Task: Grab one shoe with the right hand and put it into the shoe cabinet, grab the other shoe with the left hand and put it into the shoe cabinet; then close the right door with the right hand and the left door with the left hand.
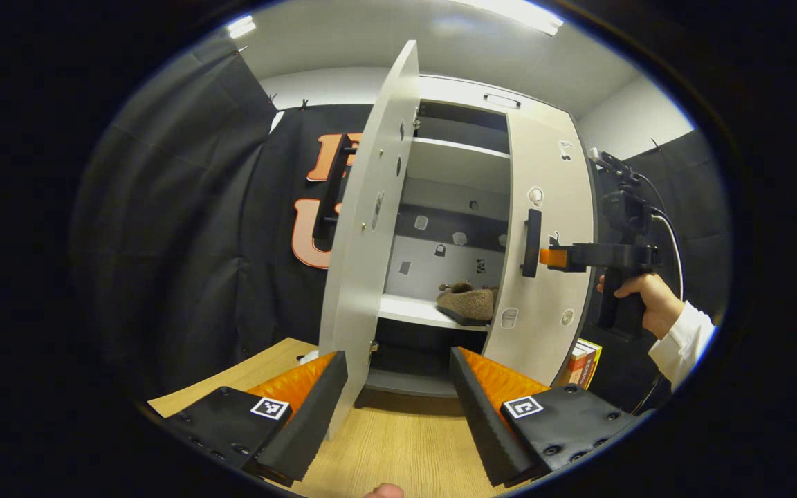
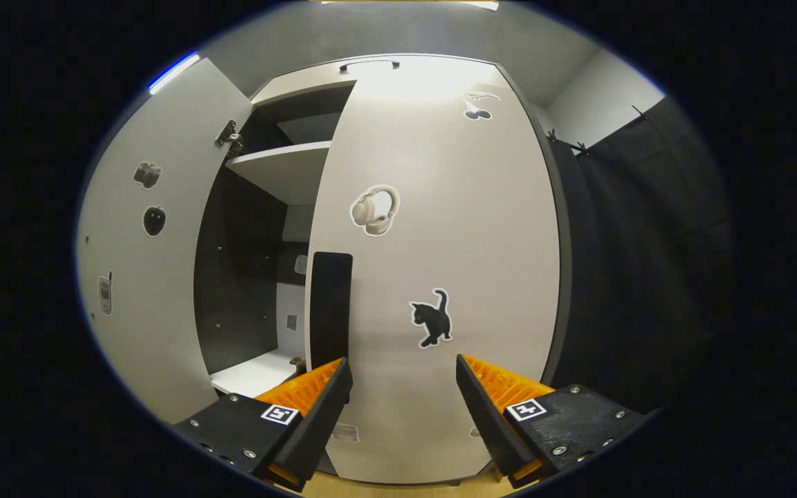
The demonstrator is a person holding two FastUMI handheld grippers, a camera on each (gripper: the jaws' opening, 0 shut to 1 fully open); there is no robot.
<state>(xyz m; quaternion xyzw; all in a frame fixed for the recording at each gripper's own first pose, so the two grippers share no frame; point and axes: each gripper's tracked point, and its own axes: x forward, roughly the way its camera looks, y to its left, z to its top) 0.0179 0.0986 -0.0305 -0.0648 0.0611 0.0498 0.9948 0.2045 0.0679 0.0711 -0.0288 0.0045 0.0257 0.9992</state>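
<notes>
Shoe (image 1: 466, 303) lies on the cabinet's white shelf (image 1: 412, 311) between the left door (image 1: 371, 228), swung open, and the nearly closed right door (image 2: 440, 263), where my right gripper (image 2: 402, 398) spreads wide at its handle (image 2: 331, 308), my left gripper (image 1: 398, 387) wide too.

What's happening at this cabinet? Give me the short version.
A person is working at a shoe cabinet with a gripper in each hand. A fuzzy shoe sits on a shelf inside. The right gripper is up against the right door, near its handle, and that door looks almost shut. The left gripper is open, facing the left door, which stands wide open. That door remains to be closed.
</notes>
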